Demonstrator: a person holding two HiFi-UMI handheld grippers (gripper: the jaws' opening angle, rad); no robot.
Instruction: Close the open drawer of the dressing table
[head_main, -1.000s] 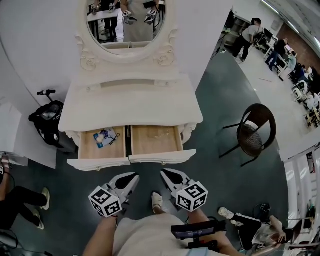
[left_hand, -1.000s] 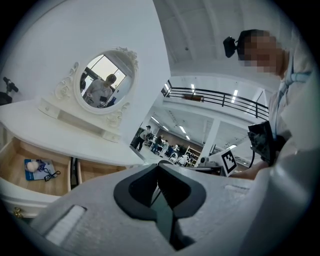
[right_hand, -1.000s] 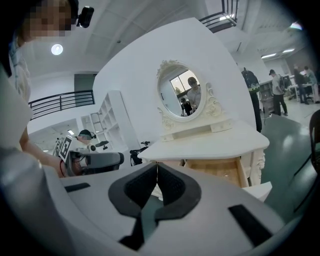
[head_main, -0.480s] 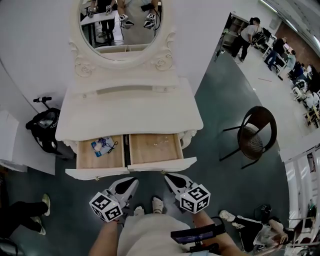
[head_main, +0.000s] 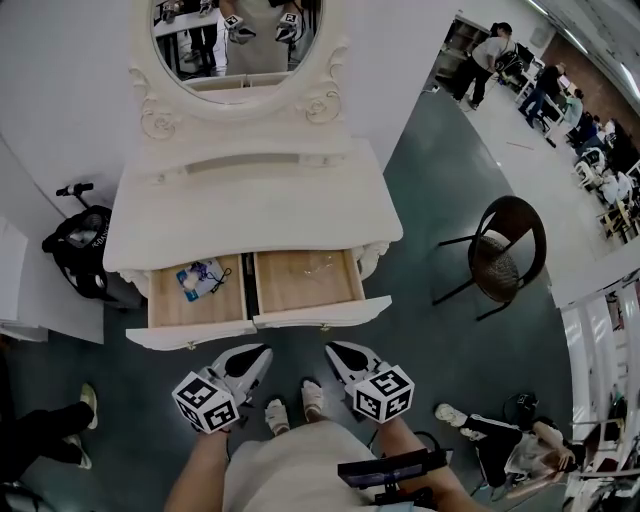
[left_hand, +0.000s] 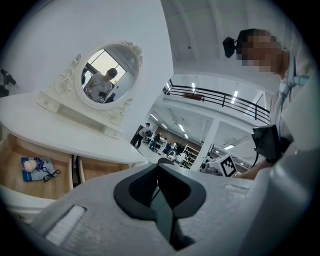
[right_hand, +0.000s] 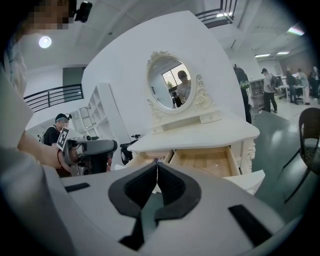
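White dressing table (head_main: 250, 215), both drawers (head_main: 320, 312) open, on dark floor (head_main: 420, 230); left gripper (head_main: 262, 350) and right gripper (head_main: 333, 347) closed, empty

Head view: from above the person, facing steeply down; the white carved dressing bench (head_main: 250, 210) lies at 12 o'clock, the left gripper (head_main: 256, 351) and right gripper (head_main: 337, 348) at 6 o'clock.
Left gripper view: low, looking along its jaws; the bench is near, at 9 o'clock.
Right gripper view: low, looking along its jaws; the bench is near, from 12 to 2 o'clock.
Shared: all three take in the oval framed mirror (head_main: 235, 40) and the open wood-lined drawers (head_main: 300, 285); each gripper view catches the other gripper.
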